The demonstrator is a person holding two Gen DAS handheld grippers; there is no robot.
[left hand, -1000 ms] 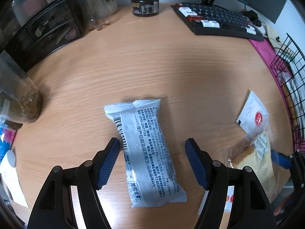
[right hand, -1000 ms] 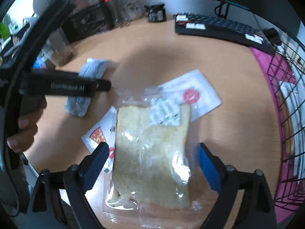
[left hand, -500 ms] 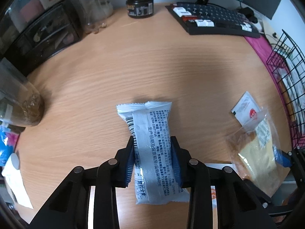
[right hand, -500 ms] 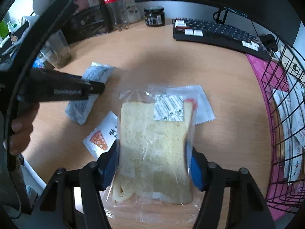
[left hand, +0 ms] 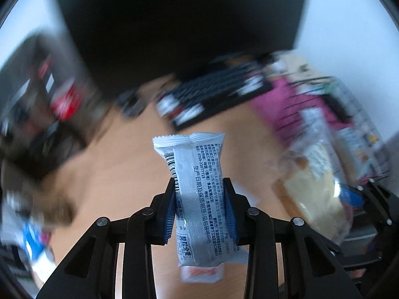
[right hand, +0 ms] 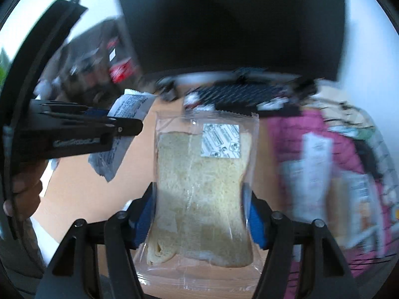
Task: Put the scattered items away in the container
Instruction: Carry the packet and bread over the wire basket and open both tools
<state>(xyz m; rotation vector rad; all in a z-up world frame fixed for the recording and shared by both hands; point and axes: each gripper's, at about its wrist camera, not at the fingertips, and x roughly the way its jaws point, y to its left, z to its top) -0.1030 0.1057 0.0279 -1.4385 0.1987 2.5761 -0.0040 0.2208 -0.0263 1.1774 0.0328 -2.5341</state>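
My left gripper [left hand: 200, 210] is shut on a silver-white snack packet [left hand: 197, 174] with black print, held upright above the wooden desk [left hand: 119, 174]. My right gripper [right hand: 199, 214] is shut on a clear bag of sliced bread [right hand: 202, 186], also lifted off the desk. The bagged bread [left hand: 311, 182] shows blurred at the right of the left wrist view, and the snack packet [right hand: 124, 127] in the left gripper shows at the left of the right wrist view. The black wire basket [right hand: 349, 164] on a pink cloth lies to the right, with packets inside.
A small white sachet with orange print [left hand: 202, 274] lies on the desk under the held packet. A black keyboard [right hand: 244, 94] and a dark monitor [right hand: 229, 25] stand at the back. Bottles and dark drawers [left hand: 49, 104] crowd the back left. A hand [right hand: 22, 194] holds the left tool.
Both grippers closed on their items and lifted them off the desk. The views have swung up toward the monitor and the basket, with motion blur.
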